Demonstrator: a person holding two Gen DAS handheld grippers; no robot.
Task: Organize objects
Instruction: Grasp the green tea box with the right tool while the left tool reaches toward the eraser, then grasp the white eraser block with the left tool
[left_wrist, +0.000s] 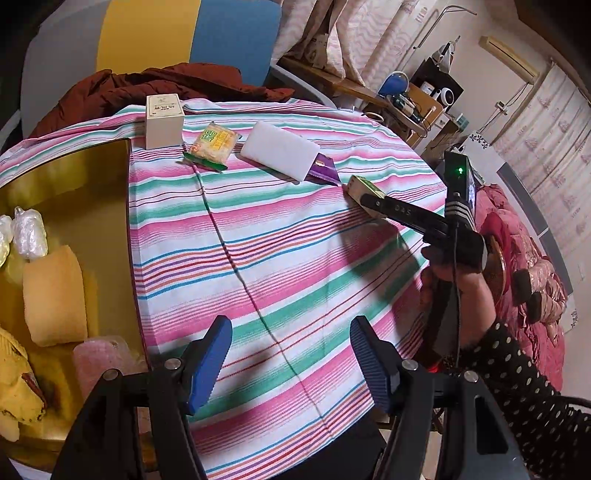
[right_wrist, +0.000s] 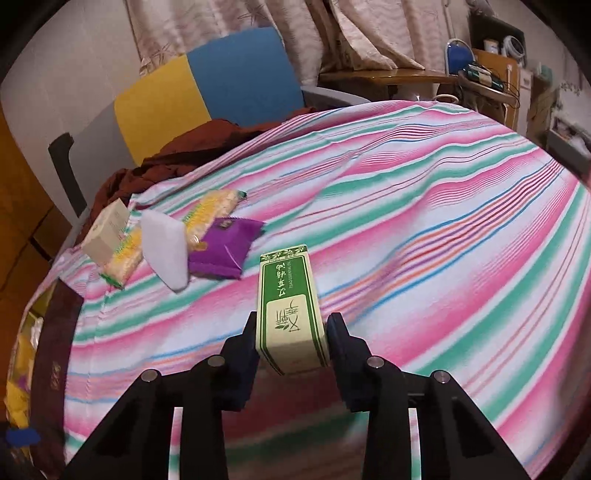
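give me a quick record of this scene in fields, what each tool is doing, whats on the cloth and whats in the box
surface: striped cloth
right tool: shut on green-and-cream carton
left tool: open, nothing between its fingers, above the cloth
loose on cloth: cream box, yellow snack packet, white block, purple packet
gold box: on the left, holds a tan sponge, a pink block and wrapped items

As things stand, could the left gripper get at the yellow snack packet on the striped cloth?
Probably yes. The left gripper is open and empty, and only bare striped cloth lies between it and the yellow snack packet. The right gripper, closed on the green box, sits off to the side.
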